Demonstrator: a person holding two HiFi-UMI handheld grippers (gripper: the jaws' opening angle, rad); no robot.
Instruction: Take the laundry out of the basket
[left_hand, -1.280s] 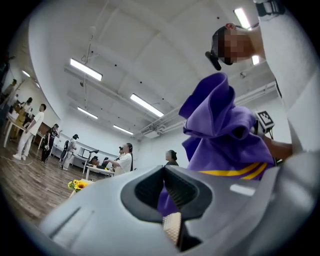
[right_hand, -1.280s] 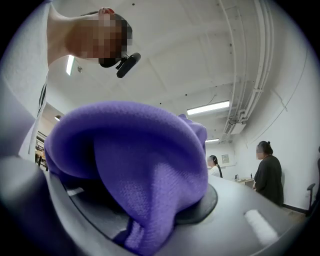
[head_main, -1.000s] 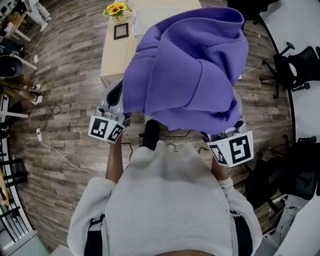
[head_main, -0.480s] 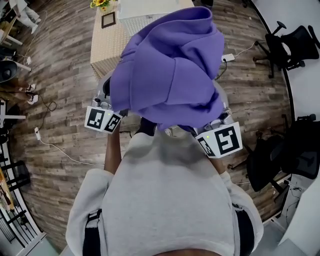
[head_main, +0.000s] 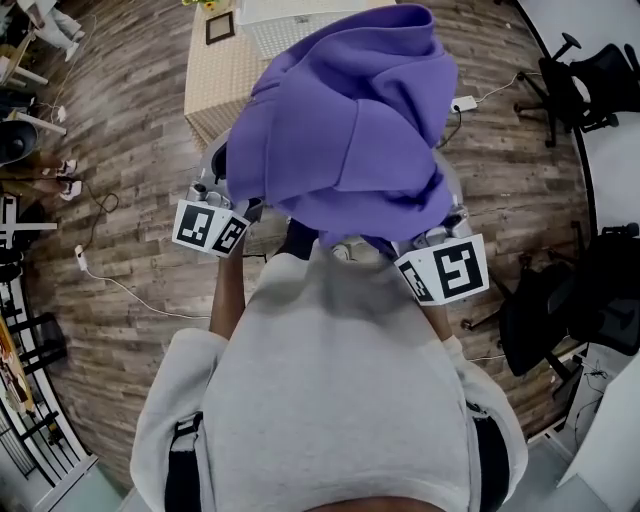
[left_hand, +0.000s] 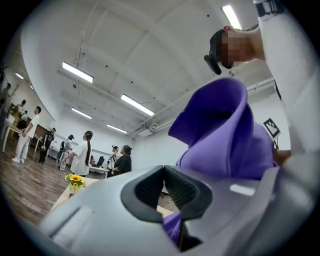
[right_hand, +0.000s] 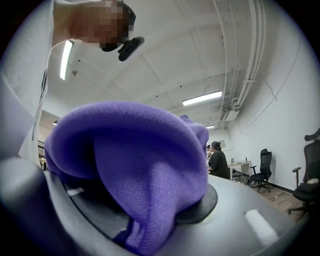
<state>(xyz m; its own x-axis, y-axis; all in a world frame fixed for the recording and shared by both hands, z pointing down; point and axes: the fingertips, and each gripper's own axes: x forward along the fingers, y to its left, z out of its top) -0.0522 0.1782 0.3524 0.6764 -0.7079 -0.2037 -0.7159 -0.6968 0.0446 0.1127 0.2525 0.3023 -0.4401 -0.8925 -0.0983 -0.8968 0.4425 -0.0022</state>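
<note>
Hanging bunched in the air in front of the person, well above the floor, the purple sweatshirt (head_main: 345, 120) is clear of any basket and hides most of what lies ahead. That is the main risk: it blocks the head view of the table (head_main: 215, 90), so setting it down would be half blind. The left tongs (left_hand: 164, 185) are clenched on only a small fold caught low between the pads, and that thin bite could slip under the cloth's weight. The right tongs (right_hand: 150, 215) are clamped on a thicker wad and look safer. Loose folds could sweep the picture frame (head_main: 218, 28) or the sunflowers (left_hand: 75, 181) off the table.
</note>
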